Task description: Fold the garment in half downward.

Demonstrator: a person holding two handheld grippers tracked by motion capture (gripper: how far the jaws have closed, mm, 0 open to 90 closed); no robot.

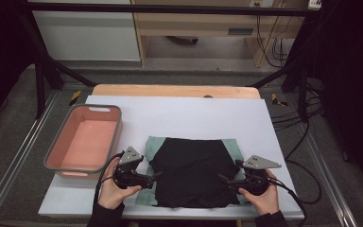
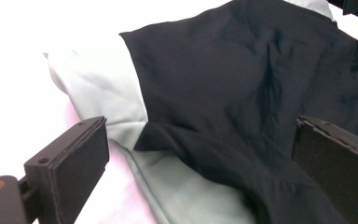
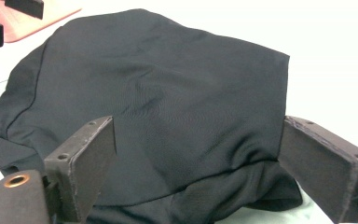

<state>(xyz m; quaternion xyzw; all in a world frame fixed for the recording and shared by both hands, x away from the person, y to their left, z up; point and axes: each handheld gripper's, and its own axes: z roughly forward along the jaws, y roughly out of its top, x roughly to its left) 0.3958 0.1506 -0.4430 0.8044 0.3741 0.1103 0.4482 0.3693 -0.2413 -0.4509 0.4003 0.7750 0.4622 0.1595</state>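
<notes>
Holding our left gripper (image 1: 155, 176) and right gripper (image 1: 223, 178) at the near edge of the table (image 1: 179, 113), we have both sets of jaws spread wide with nothing pinched, one at each side of the black cloth (image 1: 191, 172), which lies folded on top of a pale green cloth (image 1: 234, 147). We judge a fold to be just laid down and let go, so the next move calls for a fresh pinch on the near corners without dragging the green layer beneath. Farther off to the left, the pink bin (image 1: 56, 156) waits, perhaps for the finished stack.
</notes>
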